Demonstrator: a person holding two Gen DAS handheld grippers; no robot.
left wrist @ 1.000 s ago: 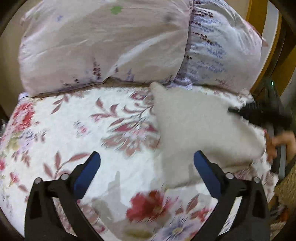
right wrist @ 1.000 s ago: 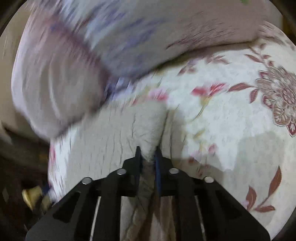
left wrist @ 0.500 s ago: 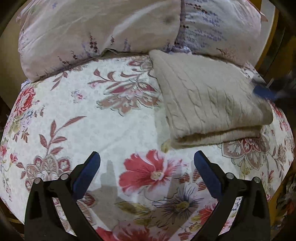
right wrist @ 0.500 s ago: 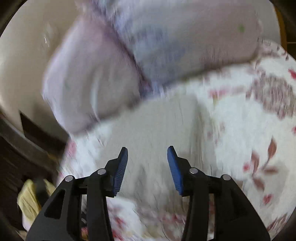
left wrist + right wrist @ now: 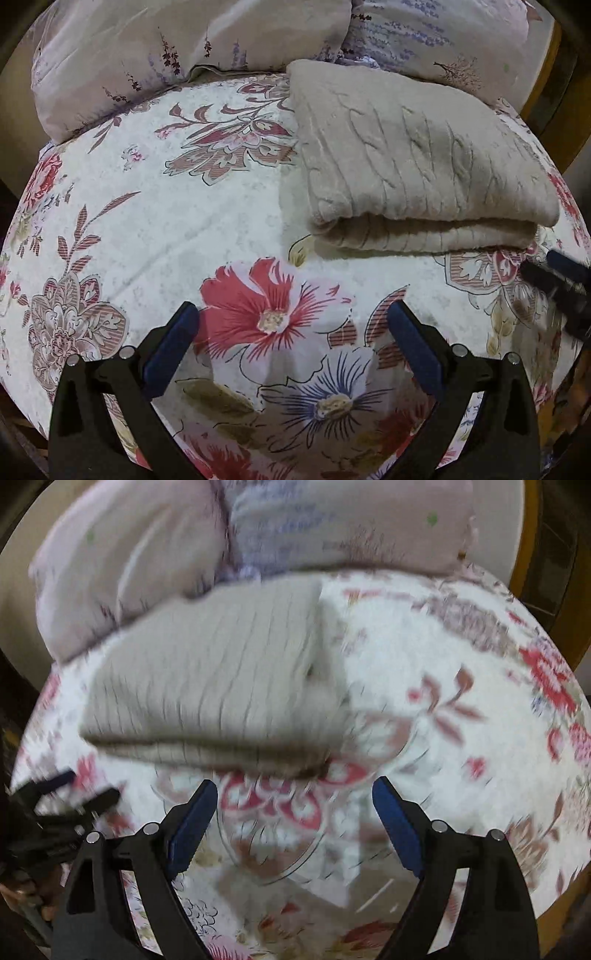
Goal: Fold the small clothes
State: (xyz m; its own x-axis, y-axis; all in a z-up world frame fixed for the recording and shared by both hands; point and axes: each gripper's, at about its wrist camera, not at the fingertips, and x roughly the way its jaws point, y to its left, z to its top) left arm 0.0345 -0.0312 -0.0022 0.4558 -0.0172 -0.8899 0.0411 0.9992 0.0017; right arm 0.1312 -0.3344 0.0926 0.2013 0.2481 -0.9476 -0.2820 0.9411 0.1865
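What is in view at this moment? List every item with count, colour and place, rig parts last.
knit garment: one, beige cable knit, folded, lying on the bedsheet just in front of the pillows.
bedsheet: one, white with red, pink and blue flowers, covering the whole bed.
pillows: two, pale lilac with small purple sprigs, side by side at the head of the bed.
bed frame: one, yellow-brown wood, seen past the bed's right edge.
left gripper: one, black with blue pads, jaws wide open over the sheet, holding nothing.
right gripper: one, black with blue pads, jaws wide open, near the garment's front edge, holding nothing.
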